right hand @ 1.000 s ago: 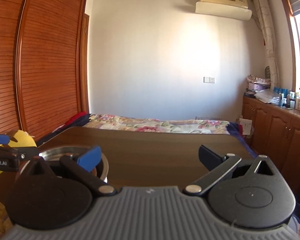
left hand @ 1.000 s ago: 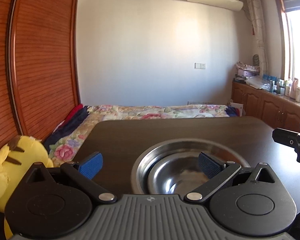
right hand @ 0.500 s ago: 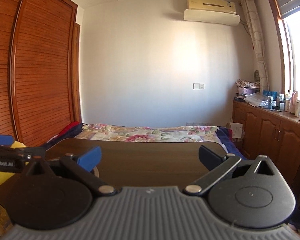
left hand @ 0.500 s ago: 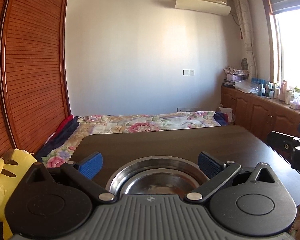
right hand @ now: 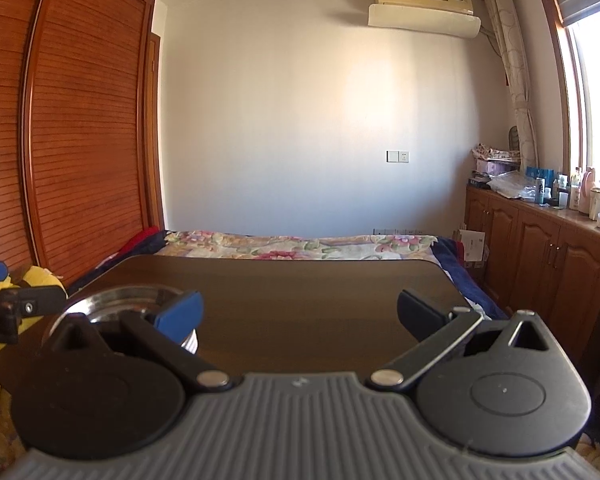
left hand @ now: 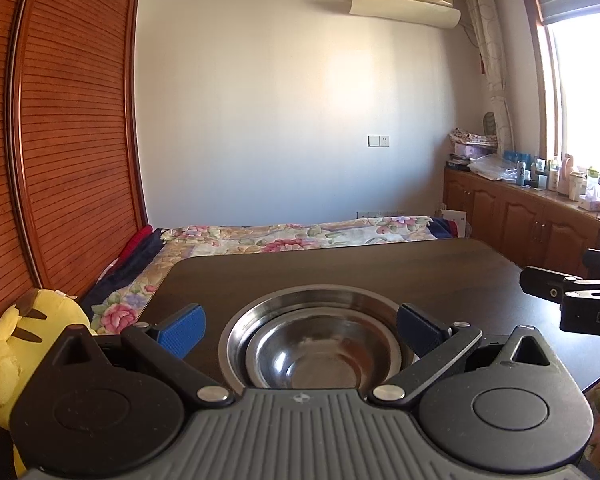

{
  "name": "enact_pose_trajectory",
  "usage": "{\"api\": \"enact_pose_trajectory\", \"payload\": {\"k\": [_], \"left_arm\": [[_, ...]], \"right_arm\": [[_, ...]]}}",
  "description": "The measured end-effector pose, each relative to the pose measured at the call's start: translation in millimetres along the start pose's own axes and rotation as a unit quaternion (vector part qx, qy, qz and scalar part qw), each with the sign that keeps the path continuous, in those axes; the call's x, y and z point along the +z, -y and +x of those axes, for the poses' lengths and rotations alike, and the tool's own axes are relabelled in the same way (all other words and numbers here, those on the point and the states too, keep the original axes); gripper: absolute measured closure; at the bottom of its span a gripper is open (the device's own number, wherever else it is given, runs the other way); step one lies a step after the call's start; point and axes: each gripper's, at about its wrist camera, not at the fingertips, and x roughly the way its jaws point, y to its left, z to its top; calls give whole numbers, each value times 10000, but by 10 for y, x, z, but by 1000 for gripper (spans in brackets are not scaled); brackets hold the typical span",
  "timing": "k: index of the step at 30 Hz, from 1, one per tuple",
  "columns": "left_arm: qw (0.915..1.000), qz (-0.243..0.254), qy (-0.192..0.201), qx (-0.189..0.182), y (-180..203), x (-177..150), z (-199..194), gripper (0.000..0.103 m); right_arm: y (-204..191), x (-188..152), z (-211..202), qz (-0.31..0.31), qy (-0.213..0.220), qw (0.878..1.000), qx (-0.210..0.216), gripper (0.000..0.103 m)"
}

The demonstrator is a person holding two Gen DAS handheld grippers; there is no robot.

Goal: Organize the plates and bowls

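**Bowls nested, both grippers standing off**

Since half a second ago the left wrist view has dipped and shows more of the nested dishes, while the right wrist view has dropped so that the bowls' rim shows again at its left edge.

The dark desk fills the lower half of both views, with a flowered bed beyond its far edge. Near the desk's near-left part sits the large steel bowl, and inside it the smaller steel bowl, apparently seated level. The left gripper has its jaws released and spread wide, one blue pad to each side of the stack, above it and, as far as I can tell, not touching either rim. The right gripper also has its jaws released and empty over bare desk, with the stack just off its left pad.

The stacking looks finished. The step in hand appears to be a clean withdrawal, so it would be best to draw the left gripper straight back and up, keeping both pads clear of the rim so the stack is not nudged.
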Motion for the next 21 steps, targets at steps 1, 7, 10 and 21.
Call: {"api": "enact_pose_trajectory", "payload": {"k": [1, 7, 10, 21], "left_arm": [[10000, -17, -9, 7, -21, -15, 12, 0], [9998, -79, -135, 132, -61, -165, 76, 0], [9996, -72, -234, 140, -56, -251, 110, 0], [9989, -101, -432, 114, -36, -431, 135, 0]], "right_arm": [[-3, -8, -7, -10, 8, 10000, -8, 0], [17, -80, -32, -25, -35, 10000, -36, 0], [13, -135, -25, -44, -72, 9999, -76, 0], [-10, -228, 7, -60, -247, 9997, -55, 0]]}}
